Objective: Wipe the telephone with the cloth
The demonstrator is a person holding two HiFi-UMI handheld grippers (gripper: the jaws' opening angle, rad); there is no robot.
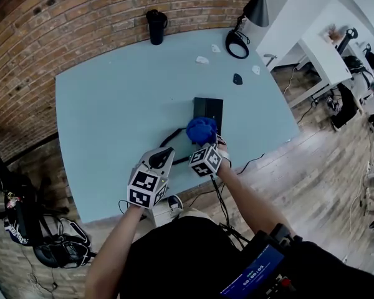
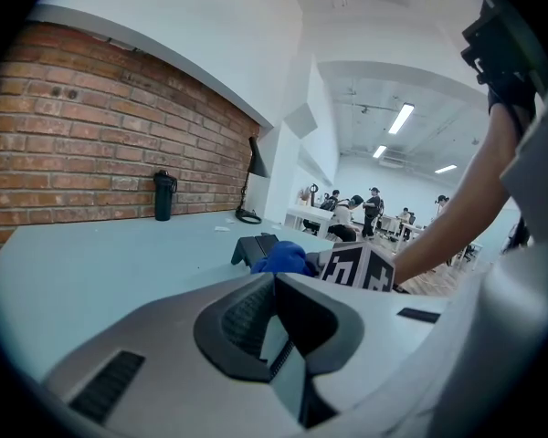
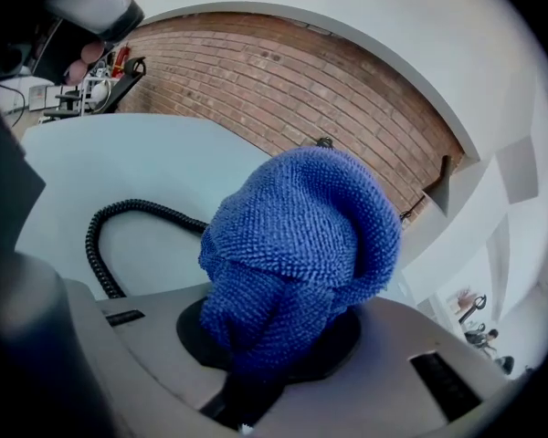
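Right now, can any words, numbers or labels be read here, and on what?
No text reads clearly.
Small blue screen at the person's waist: white digits, too blurred to read.
Left gripper and right gripper cubes: square patterns, no letters.
Black telephone, blue knitted cloth: no print visible.

On one light-blue table (image 1: 112, 117): one black telephone (image 1: 209, 108), one blue cloth (image 1: 201, 129), one coiled cord (image 1: 170, 138), one black tumbler (image 1: 156, 27) at twelve o'clock, one desk lamp (image 1: 252, 11) at one o'clock, three white scraps (image 1: 202, 60). Two grippers: left gripper (image 1: 161, 156), right gripper (image 1: 207, 143).
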